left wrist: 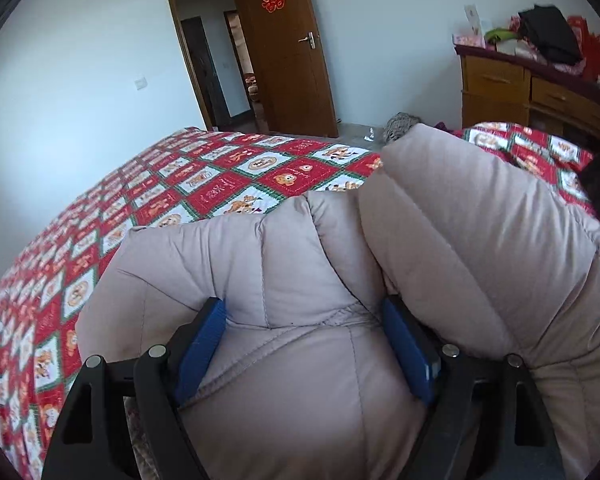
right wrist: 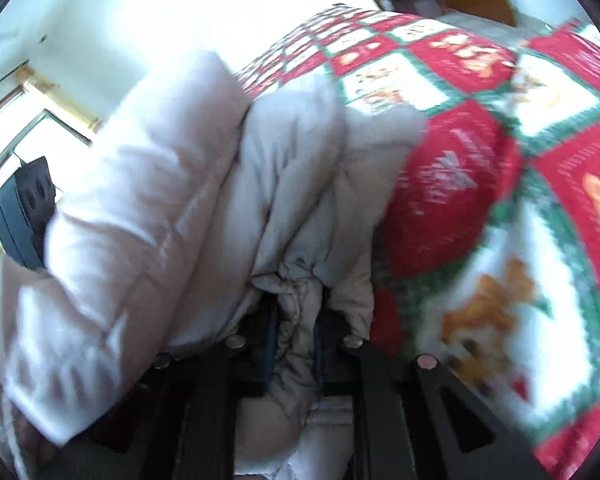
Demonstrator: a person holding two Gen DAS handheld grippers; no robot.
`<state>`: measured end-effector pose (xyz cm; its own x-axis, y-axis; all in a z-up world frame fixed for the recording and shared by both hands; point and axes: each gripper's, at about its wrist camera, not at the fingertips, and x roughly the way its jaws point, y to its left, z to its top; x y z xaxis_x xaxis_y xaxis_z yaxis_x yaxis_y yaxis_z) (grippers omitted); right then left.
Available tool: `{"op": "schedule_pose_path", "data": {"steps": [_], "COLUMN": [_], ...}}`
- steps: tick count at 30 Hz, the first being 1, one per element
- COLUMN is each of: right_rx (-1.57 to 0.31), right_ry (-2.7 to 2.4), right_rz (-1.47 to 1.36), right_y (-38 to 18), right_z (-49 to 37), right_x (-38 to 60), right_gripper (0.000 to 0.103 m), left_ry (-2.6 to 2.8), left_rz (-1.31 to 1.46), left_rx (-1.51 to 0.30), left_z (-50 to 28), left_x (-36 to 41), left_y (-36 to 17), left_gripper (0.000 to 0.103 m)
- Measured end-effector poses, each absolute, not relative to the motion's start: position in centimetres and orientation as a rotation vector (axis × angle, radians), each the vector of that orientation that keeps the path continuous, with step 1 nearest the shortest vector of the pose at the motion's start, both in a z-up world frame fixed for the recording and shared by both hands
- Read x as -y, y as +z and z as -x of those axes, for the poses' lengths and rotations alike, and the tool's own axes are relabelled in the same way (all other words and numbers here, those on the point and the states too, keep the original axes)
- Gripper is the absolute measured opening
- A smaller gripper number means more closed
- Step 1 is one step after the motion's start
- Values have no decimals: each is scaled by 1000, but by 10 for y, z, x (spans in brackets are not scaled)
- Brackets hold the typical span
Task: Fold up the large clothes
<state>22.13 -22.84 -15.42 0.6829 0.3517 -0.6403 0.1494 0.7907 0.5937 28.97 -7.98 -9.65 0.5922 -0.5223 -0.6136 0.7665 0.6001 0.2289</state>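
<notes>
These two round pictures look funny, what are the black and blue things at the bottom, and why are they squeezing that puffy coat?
Each picture comes from a small camera fixed on a hand-held gripper, a two-fingered tool that a person carries, one in each hand. The lens bends everything, so the pictures look round. One picture looks along the left hand-held gripper: its blue pads sit wide apart with a thick part of the puffy beige coat bulging between them. The other looks along the right hand-held gripper, pinched shut on a thin bunch of the same coat. The coat lies on a bed with a red, white and green quilt. Behind stand a brown door and a wooden dresser.

Matt quilted coat (left wrist: 300, 360); wooden door (left wrist: 288, 60)
</notes>
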Motion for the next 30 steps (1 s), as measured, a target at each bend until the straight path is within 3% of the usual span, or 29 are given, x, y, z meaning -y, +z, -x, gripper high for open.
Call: {"op": "schedule_pose_path", "data": {"steps": [4,6,8,10,12,14,21,23,30], "right_rx": [-722,-662,-611,-610,-656,-780,-888,-901,-851], "right_ry": [54,41,89,175,173,150,18,16,24], "right_rz": [-549,-506,-490,-459,-369,-327,-362,-390,-443], "right_y": [-103,-77,-50,-34,-32,-54,-121,-138,-128], "right_z": [-186,-177,-181,-200,-221,-253,-242,-236,-225], "right_x": [241,244,243,228,211,204,218,213,215], "right_gripper": [32,46,68,71,61,9,10,1,0], "left_ry": [-774,-771,-763,-753,-747,-745,-766,-774,-766], "left_rz": [-533,-536,-547,-559,-564,-559,-512,-497,-499], "left_rx": [-517,-518,-510,-502,-497,-497,-495,-493,-498], "left_z": [-286,-287,-286,-284,-283,-283,-286,-287,-288], "left_x": [81,83,84,85,85,84,76,75,75], "left_y": [-98,-99,-99,-99,-99,-99,-98,-98,-100], "left_gripper": [80,80,80,80,80,80,81,81,81]}}
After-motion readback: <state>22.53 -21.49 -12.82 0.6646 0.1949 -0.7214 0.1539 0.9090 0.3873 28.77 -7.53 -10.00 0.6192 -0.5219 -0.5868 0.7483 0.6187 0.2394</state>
